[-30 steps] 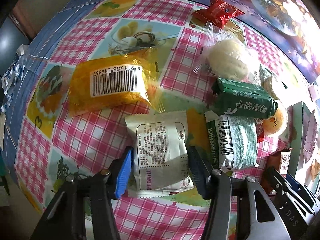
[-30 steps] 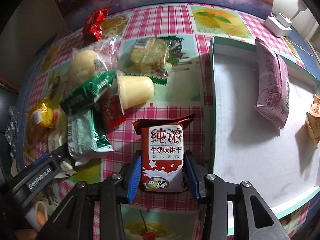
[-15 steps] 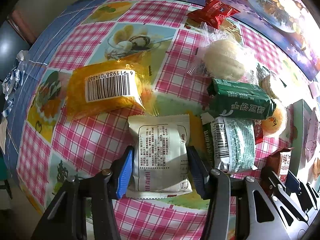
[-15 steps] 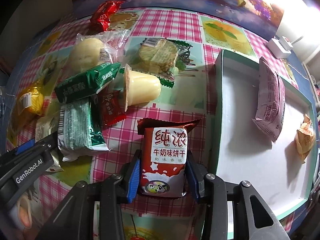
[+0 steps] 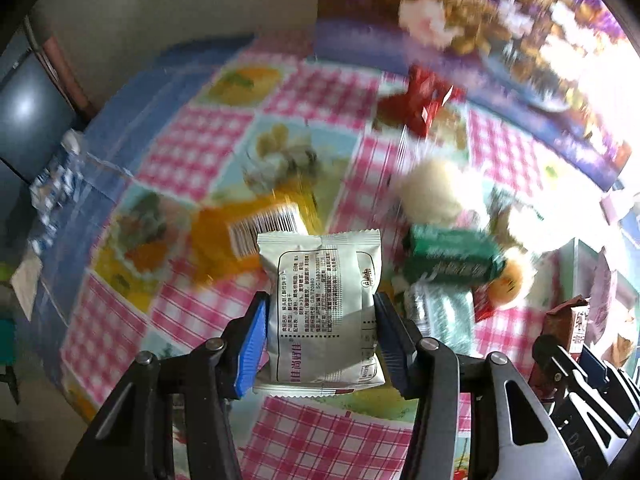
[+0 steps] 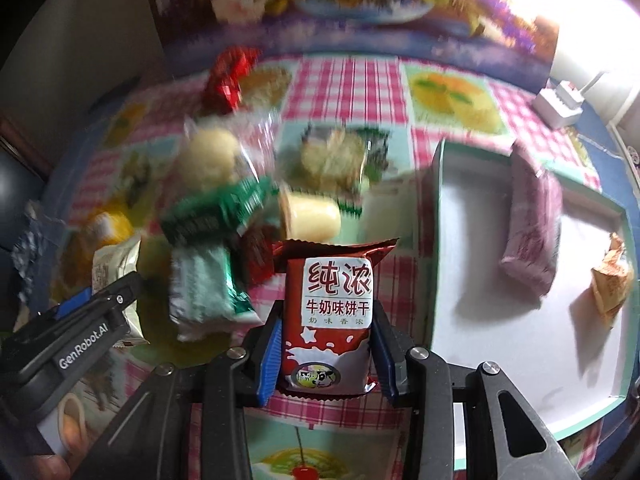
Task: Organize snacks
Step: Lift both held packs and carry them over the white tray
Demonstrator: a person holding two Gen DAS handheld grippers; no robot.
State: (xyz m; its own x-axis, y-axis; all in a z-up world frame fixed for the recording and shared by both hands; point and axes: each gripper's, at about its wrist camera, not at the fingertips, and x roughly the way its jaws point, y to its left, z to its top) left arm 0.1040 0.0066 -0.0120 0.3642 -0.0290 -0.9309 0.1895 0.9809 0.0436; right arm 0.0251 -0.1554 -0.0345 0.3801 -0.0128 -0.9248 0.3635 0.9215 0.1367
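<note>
My left gripper point(image 5: 320, 340) is shut on a white snack packet point(image 5: 322, 312) and holds it lifted above the checked tablecloth. My right gripper point(image 6: 326, 340) is shut on a brown milk-biscuit packet point(image 6: 330, 316), also lifted. The white tray with a teal rim point(image 6: 438, 248) lies to the right; it holds a purple packet point(image 6: 530, 220) and an orange wrapped sweet point(image 6: 610, 280). The left gripper with its white packet also shows at the left of the right wrist view point(image 6: 116, 300).
Loose snacks lie on the table: a yellow packet point(image 5: 260, 224), a red packet point(image 5: 416, 108), a round white bun point(image 5: 432, 196), green packets point(image 5: 452, 256), a jelly cup point(image 6: 310, 216). A white power strip point(image 6: 560, 104) sits at the back right.
Both grippers have risen from the table with their packets held; the table now sits farther below and the background is blurred by motion.
</note>
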